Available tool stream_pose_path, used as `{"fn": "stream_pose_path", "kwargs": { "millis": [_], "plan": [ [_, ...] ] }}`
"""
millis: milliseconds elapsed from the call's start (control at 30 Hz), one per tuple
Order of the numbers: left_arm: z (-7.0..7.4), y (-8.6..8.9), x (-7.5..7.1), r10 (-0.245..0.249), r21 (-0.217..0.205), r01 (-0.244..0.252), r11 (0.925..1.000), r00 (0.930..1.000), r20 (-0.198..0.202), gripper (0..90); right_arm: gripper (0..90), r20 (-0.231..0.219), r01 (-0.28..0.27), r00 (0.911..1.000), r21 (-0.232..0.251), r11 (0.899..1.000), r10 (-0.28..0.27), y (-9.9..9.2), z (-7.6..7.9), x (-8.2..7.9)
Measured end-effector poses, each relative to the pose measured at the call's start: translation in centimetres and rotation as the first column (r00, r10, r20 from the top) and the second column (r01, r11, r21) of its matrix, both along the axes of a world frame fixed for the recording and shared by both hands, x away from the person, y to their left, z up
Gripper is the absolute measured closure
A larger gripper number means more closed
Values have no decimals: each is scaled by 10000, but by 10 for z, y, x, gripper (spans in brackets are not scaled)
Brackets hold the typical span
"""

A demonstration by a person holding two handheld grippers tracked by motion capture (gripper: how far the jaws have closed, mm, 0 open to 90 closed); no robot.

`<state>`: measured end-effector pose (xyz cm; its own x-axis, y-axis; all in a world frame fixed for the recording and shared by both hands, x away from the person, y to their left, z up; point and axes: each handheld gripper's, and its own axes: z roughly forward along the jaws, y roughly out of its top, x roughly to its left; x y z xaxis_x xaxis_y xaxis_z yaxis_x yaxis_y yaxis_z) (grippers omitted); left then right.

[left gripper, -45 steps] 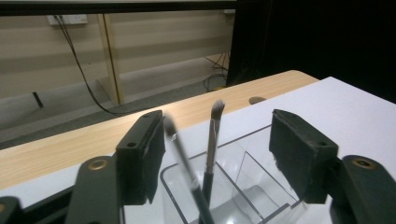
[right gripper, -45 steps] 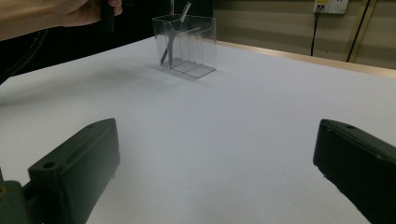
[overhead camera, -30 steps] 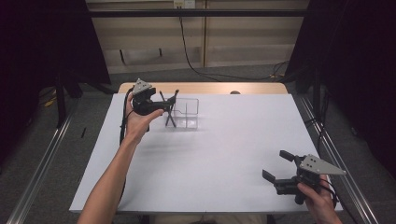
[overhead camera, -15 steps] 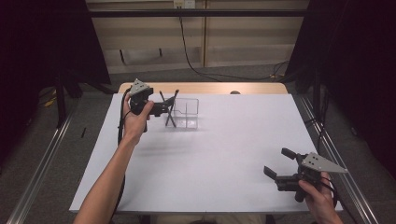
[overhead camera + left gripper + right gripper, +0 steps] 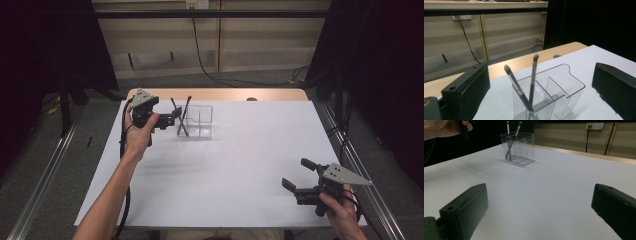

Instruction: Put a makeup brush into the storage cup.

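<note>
A clear plastic organizer (image 5: 201, 121) with several compartments stands at the back left of the white table (image 5: 225, 170). Two dark makeup brushes (image 5: 181, 114) lean crossed in its left compartment, bristles up. My left gripper (image 5: 173, 119) hovers just left of the organizer, open, jaws pointing at the brushes. In the left gripper view the organizer (image 5: 559, 87) and brushes (image 5: 533, 75) sit between the wide-apart jaws of the left gripper (image 5: 541, 75). My right gripper (image 5: 295, 173) is open and holds nothing near the front right corner. The right gripper (image 5: 540, 192) looks across bare table at the organizer (image 5: 520, 147).
A wooden strip (image 5: 220, 94) with a small dark round mark (image 5: 251, 99) runs along the table's far edge. Black curtains flank both sides, and a cable (image 5: 210, 60) trails on the floor behind. The table's right edge lies close to my right hand (image 5: 342, 215).
My left gripper has drawn back slightly to the left, away from the organizer. The brushes stay in place. My right gripper has barely moved.
</note>
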<state>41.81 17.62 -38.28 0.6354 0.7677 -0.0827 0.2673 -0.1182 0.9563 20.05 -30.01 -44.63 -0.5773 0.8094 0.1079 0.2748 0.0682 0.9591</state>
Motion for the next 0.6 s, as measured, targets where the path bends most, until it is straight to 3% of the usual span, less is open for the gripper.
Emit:
{"fn": "stream_pose_path", "kwargs": {
  "millis": [200,333,433,600],
  "plan": [
    [3,2,-10,-99,87,97,9999,9998,159,16,1,26,90,10000,-78,9999,-89,0,1,-3],
    [2,6,-16,-88,102,87,9999,9999,99,16,0,33,154,9999,-65,9999,-154,-1,1,-4],
    [0,10,-22,-120,-164,120,9998,9999,-25,14,0,18,129,9999,-37,9999,-128,-1,1,-4],
    [-7,10,-33,-232,-5,232,9997,9997,-106,15,0,57,87,9999,-38,10000,-87,-1,1,-3]
  ]
}}
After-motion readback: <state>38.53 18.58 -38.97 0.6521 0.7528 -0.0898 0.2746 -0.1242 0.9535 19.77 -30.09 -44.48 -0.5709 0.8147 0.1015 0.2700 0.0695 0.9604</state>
